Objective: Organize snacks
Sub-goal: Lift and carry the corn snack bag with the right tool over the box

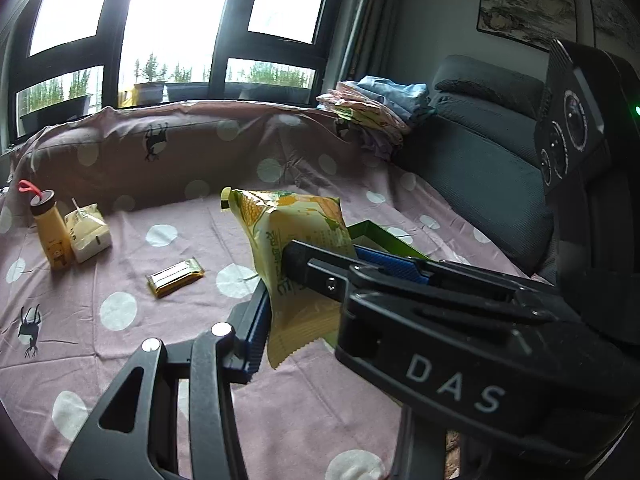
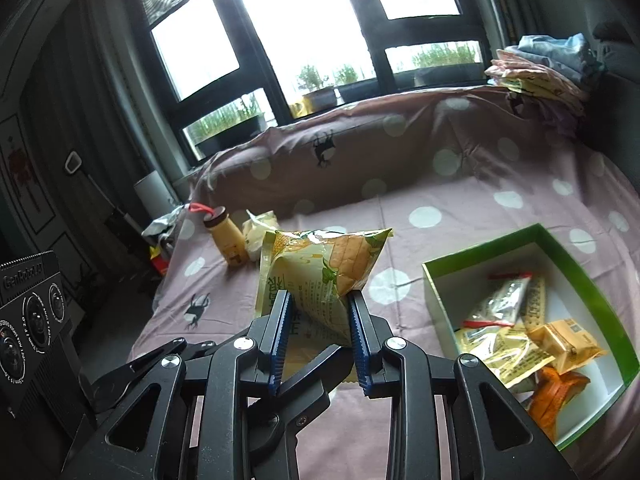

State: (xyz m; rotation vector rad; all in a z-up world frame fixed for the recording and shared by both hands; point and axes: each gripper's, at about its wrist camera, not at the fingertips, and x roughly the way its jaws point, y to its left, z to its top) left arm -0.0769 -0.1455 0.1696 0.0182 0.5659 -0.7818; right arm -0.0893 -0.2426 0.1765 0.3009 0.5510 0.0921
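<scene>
Nearest, right gripper (image 2: 318, 334): jaws drawn in close, blue ridged pads pressed on either side of a yellow snack bag (image 2: 320, 276), which stands lifted clear of the bedspread (image 2: 460, 200).
Left gripper (image 1: 276, 284): jaws partly closed on the same yellow snack bag (image 1: 298, 256), one finger (image 1: 258, 320) against its left face, the other against its right; the bag hangs between them with its crimped lower edge free. Both grippers hold the one bag.
Just right of the bag, green box (image 2: 592, 280): open, white inside, resting on the bedspread, containing several wrapped snacks, among them an orange packet (image 2: 558, 392) and pale yellow packets.
Left of the bag, gold wrapped bar (image 1: 175, 277): flat on the pink dotted bedspread (image 1: 120, 312), apart from other items.
Farther left, yellow bottle (image 1: 52, 232) with brown cap and red loop, upright; a pale drink carton (image 1: 88, 232) with straw just beside it.
Beyond, a ridge under the bedspread, folded clothes (image 1: 380, 108) stacked at its right end, a grey sofa (image 1: 480, 152), and dark-framed windows (image 1: 172, 32) with planters outside.
</scene>
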